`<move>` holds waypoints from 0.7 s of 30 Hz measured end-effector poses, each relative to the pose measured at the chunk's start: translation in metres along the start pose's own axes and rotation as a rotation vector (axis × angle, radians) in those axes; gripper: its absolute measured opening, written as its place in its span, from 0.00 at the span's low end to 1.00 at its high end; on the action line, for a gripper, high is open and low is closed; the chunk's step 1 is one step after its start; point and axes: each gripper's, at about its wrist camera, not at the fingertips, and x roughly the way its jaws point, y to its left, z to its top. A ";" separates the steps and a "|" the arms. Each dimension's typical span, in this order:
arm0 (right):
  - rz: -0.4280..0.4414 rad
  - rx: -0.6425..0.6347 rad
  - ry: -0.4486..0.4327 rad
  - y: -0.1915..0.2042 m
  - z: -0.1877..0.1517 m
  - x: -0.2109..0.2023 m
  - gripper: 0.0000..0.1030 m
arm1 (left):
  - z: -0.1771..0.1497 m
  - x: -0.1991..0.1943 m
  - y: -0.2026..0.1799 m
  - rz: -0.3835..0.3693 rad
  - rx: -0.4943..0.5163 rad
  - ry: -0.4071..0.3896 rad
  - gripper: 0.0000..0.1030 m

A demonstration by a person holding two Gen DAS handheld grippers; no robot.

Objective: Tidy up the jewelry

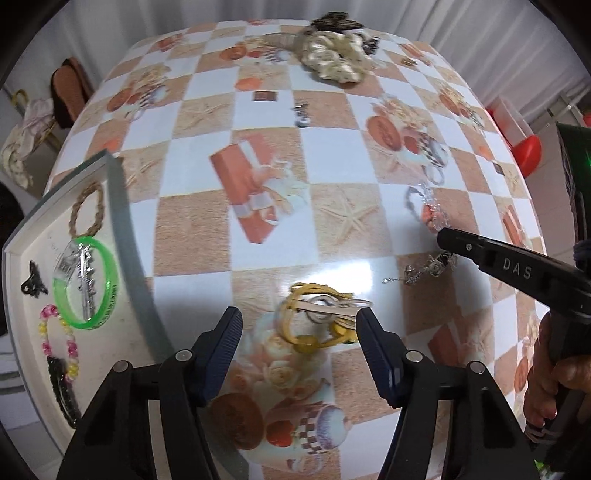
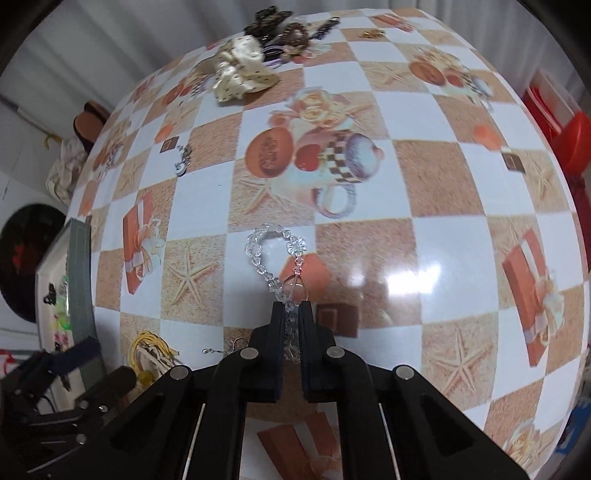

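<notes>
The left gripper point(image 1: 299, 325) hangs over a yellow bracelet cluster point(image 1: 317, 319) on the checked tablecloth point(image 1: 332, 158), jaws apart with the cluster lying between them, unpinched. The white tray point(image 1: 122, 206) — already holding a green bangle point(image 1: 86, 282) — sits just to its left. The right wrist view alone shows the right gripper point(image 2: 291, 314) clamped on a clear crystal bracelet point(image 2: 271, 254), its loop stretching straight ahead — farther from the tray.

A worktop point(image 2: 443, 192) in a glossy checkered cloth of starfish and gift-box prints catches a bright ceiling glare, with pale curtains point(image 1: 129, 22) behind, a brown chair point(image 1: 68, 92) at left and red bins point(image 2: 569, 140) at right.
</notes>
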 end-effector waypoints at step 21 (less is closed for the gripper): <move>0.040 0.068 -0.010 -0.019 -0.011 -0.015 0.07 | 0.000 0.011 -0.038 -0.018 0.106 -0.027 0.04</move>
